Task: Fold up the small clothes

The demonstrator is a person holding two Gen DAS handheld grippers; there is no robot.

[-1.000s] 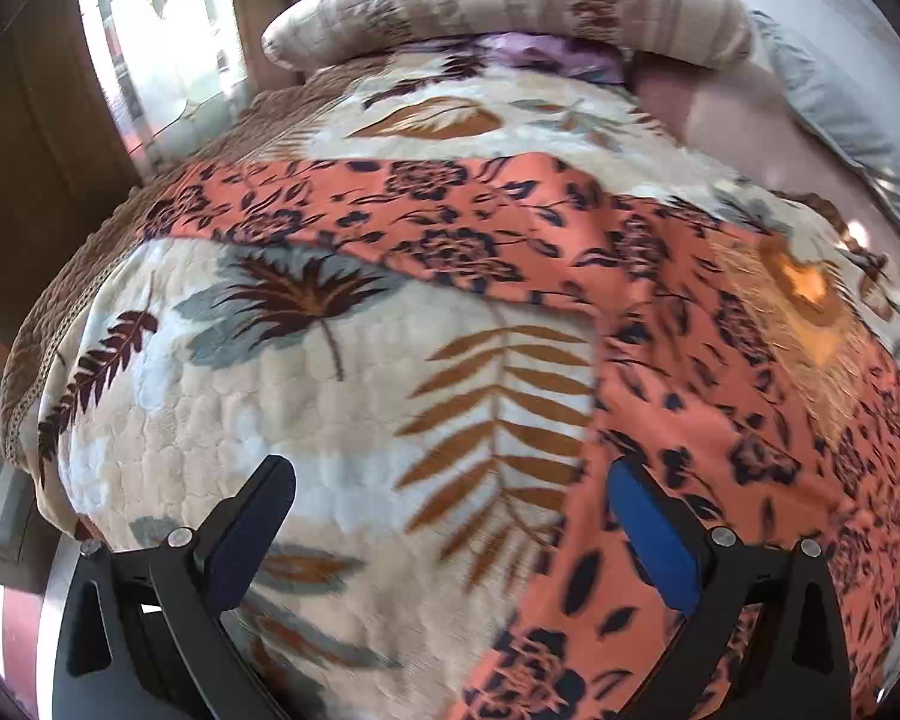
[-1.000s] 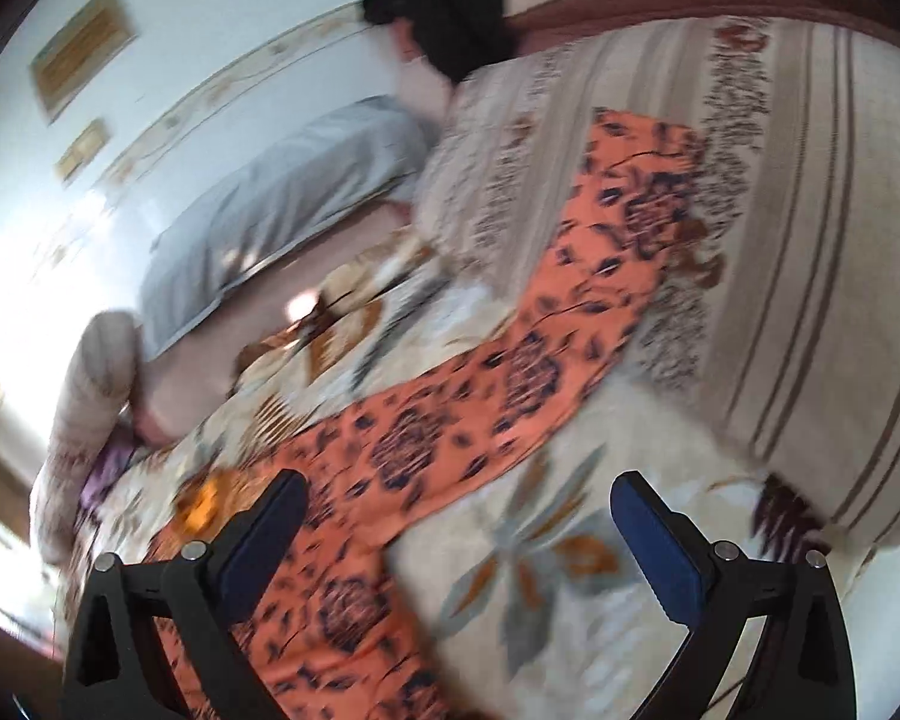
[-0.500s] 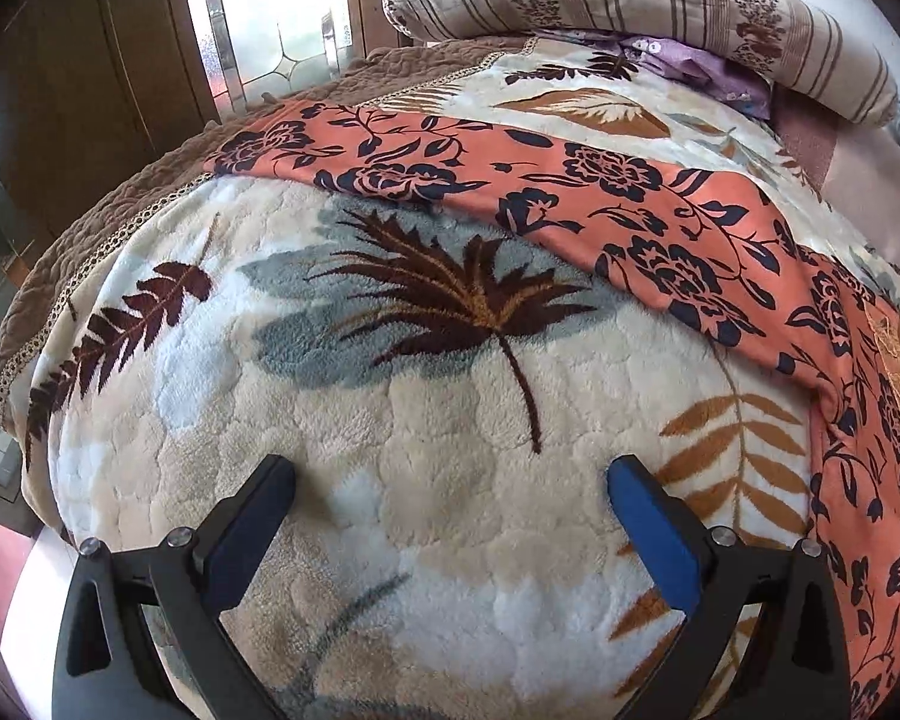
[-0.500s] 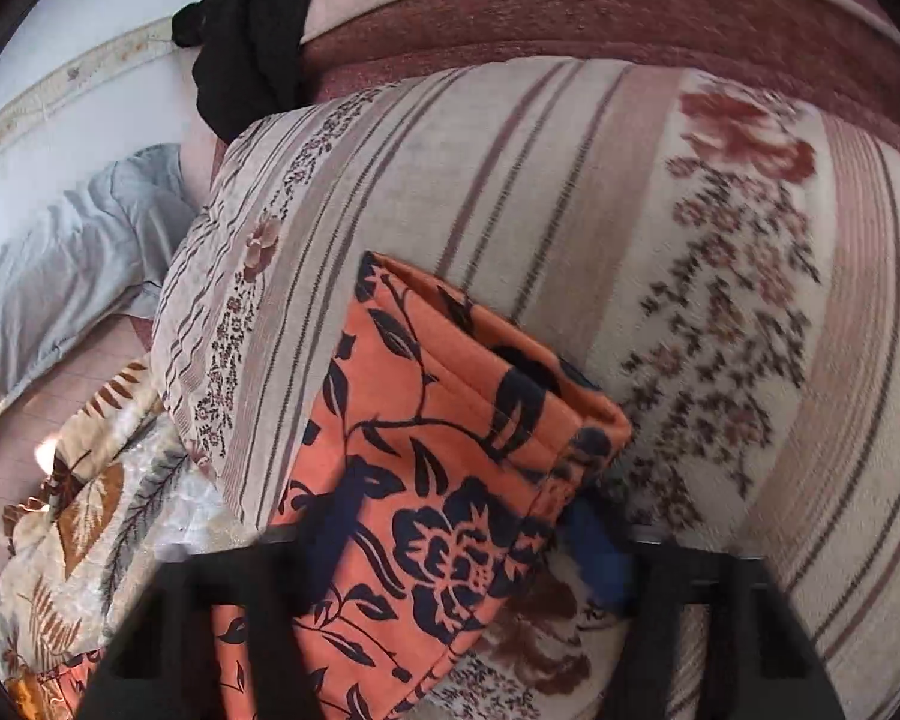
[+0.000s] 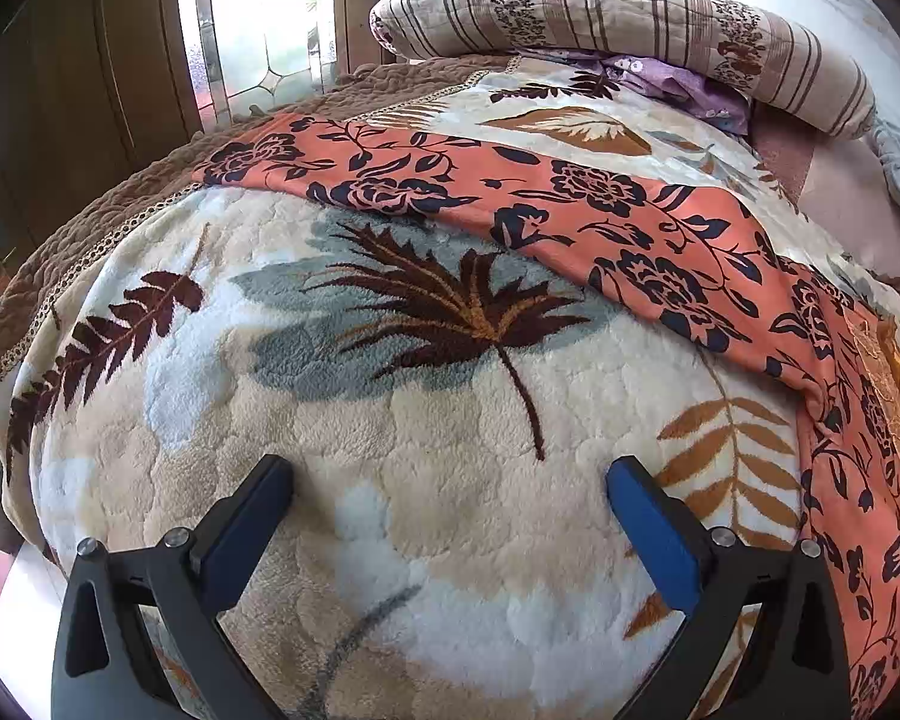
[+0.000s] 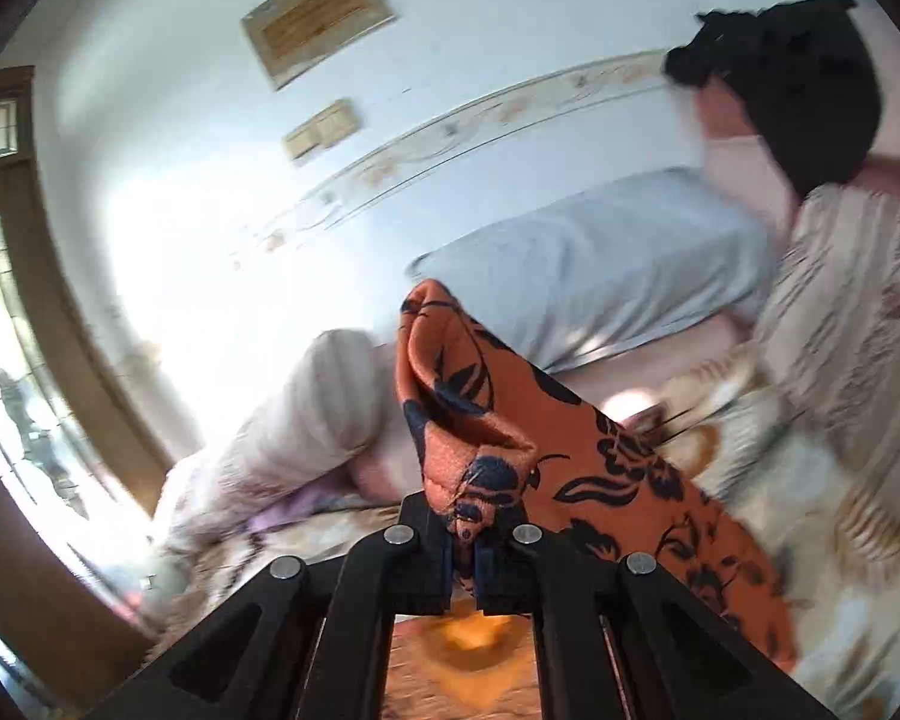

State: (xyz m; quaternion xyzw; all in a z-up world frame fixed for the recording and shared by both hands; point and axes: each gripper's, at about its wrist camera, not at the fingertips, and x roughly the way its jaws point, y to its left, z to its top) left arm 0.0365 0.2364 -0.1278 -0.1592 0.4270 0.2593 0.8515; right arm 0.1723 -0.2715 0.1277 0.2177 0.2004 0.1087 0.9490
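An orange garment with dark blue flowers (image 5: 570, 204) lies stretched across the leaf-patterned blanket (image 5: 426, 432) on the bed. My left gripper (image 5: 450, 498) hovers open over bare blanket, short of the garment's near edge, with nothing between its fingers. In the right wrist view my right gripper (image 6: 465, 546) is shut on one end of the orange garment (image 6: 486, 420). That end stands lifted above the bed, and the cloth trails down to the right.
A striped rolled quilt (image 5: 624, 24) and a purple cloth (image 5: 672, 81) lie at the head of the bed. A grey pillow (image 6: 594, 264) leans on the white wall, with a black garment (image 6: 810, 84) beyond. A door with glass panes (image 5: 258, 18) stands left.
My right gripper closed on the end of the orange garment and lifted it off the striped quilt. The left gripper shifted left, off the garment and over plain blanket.
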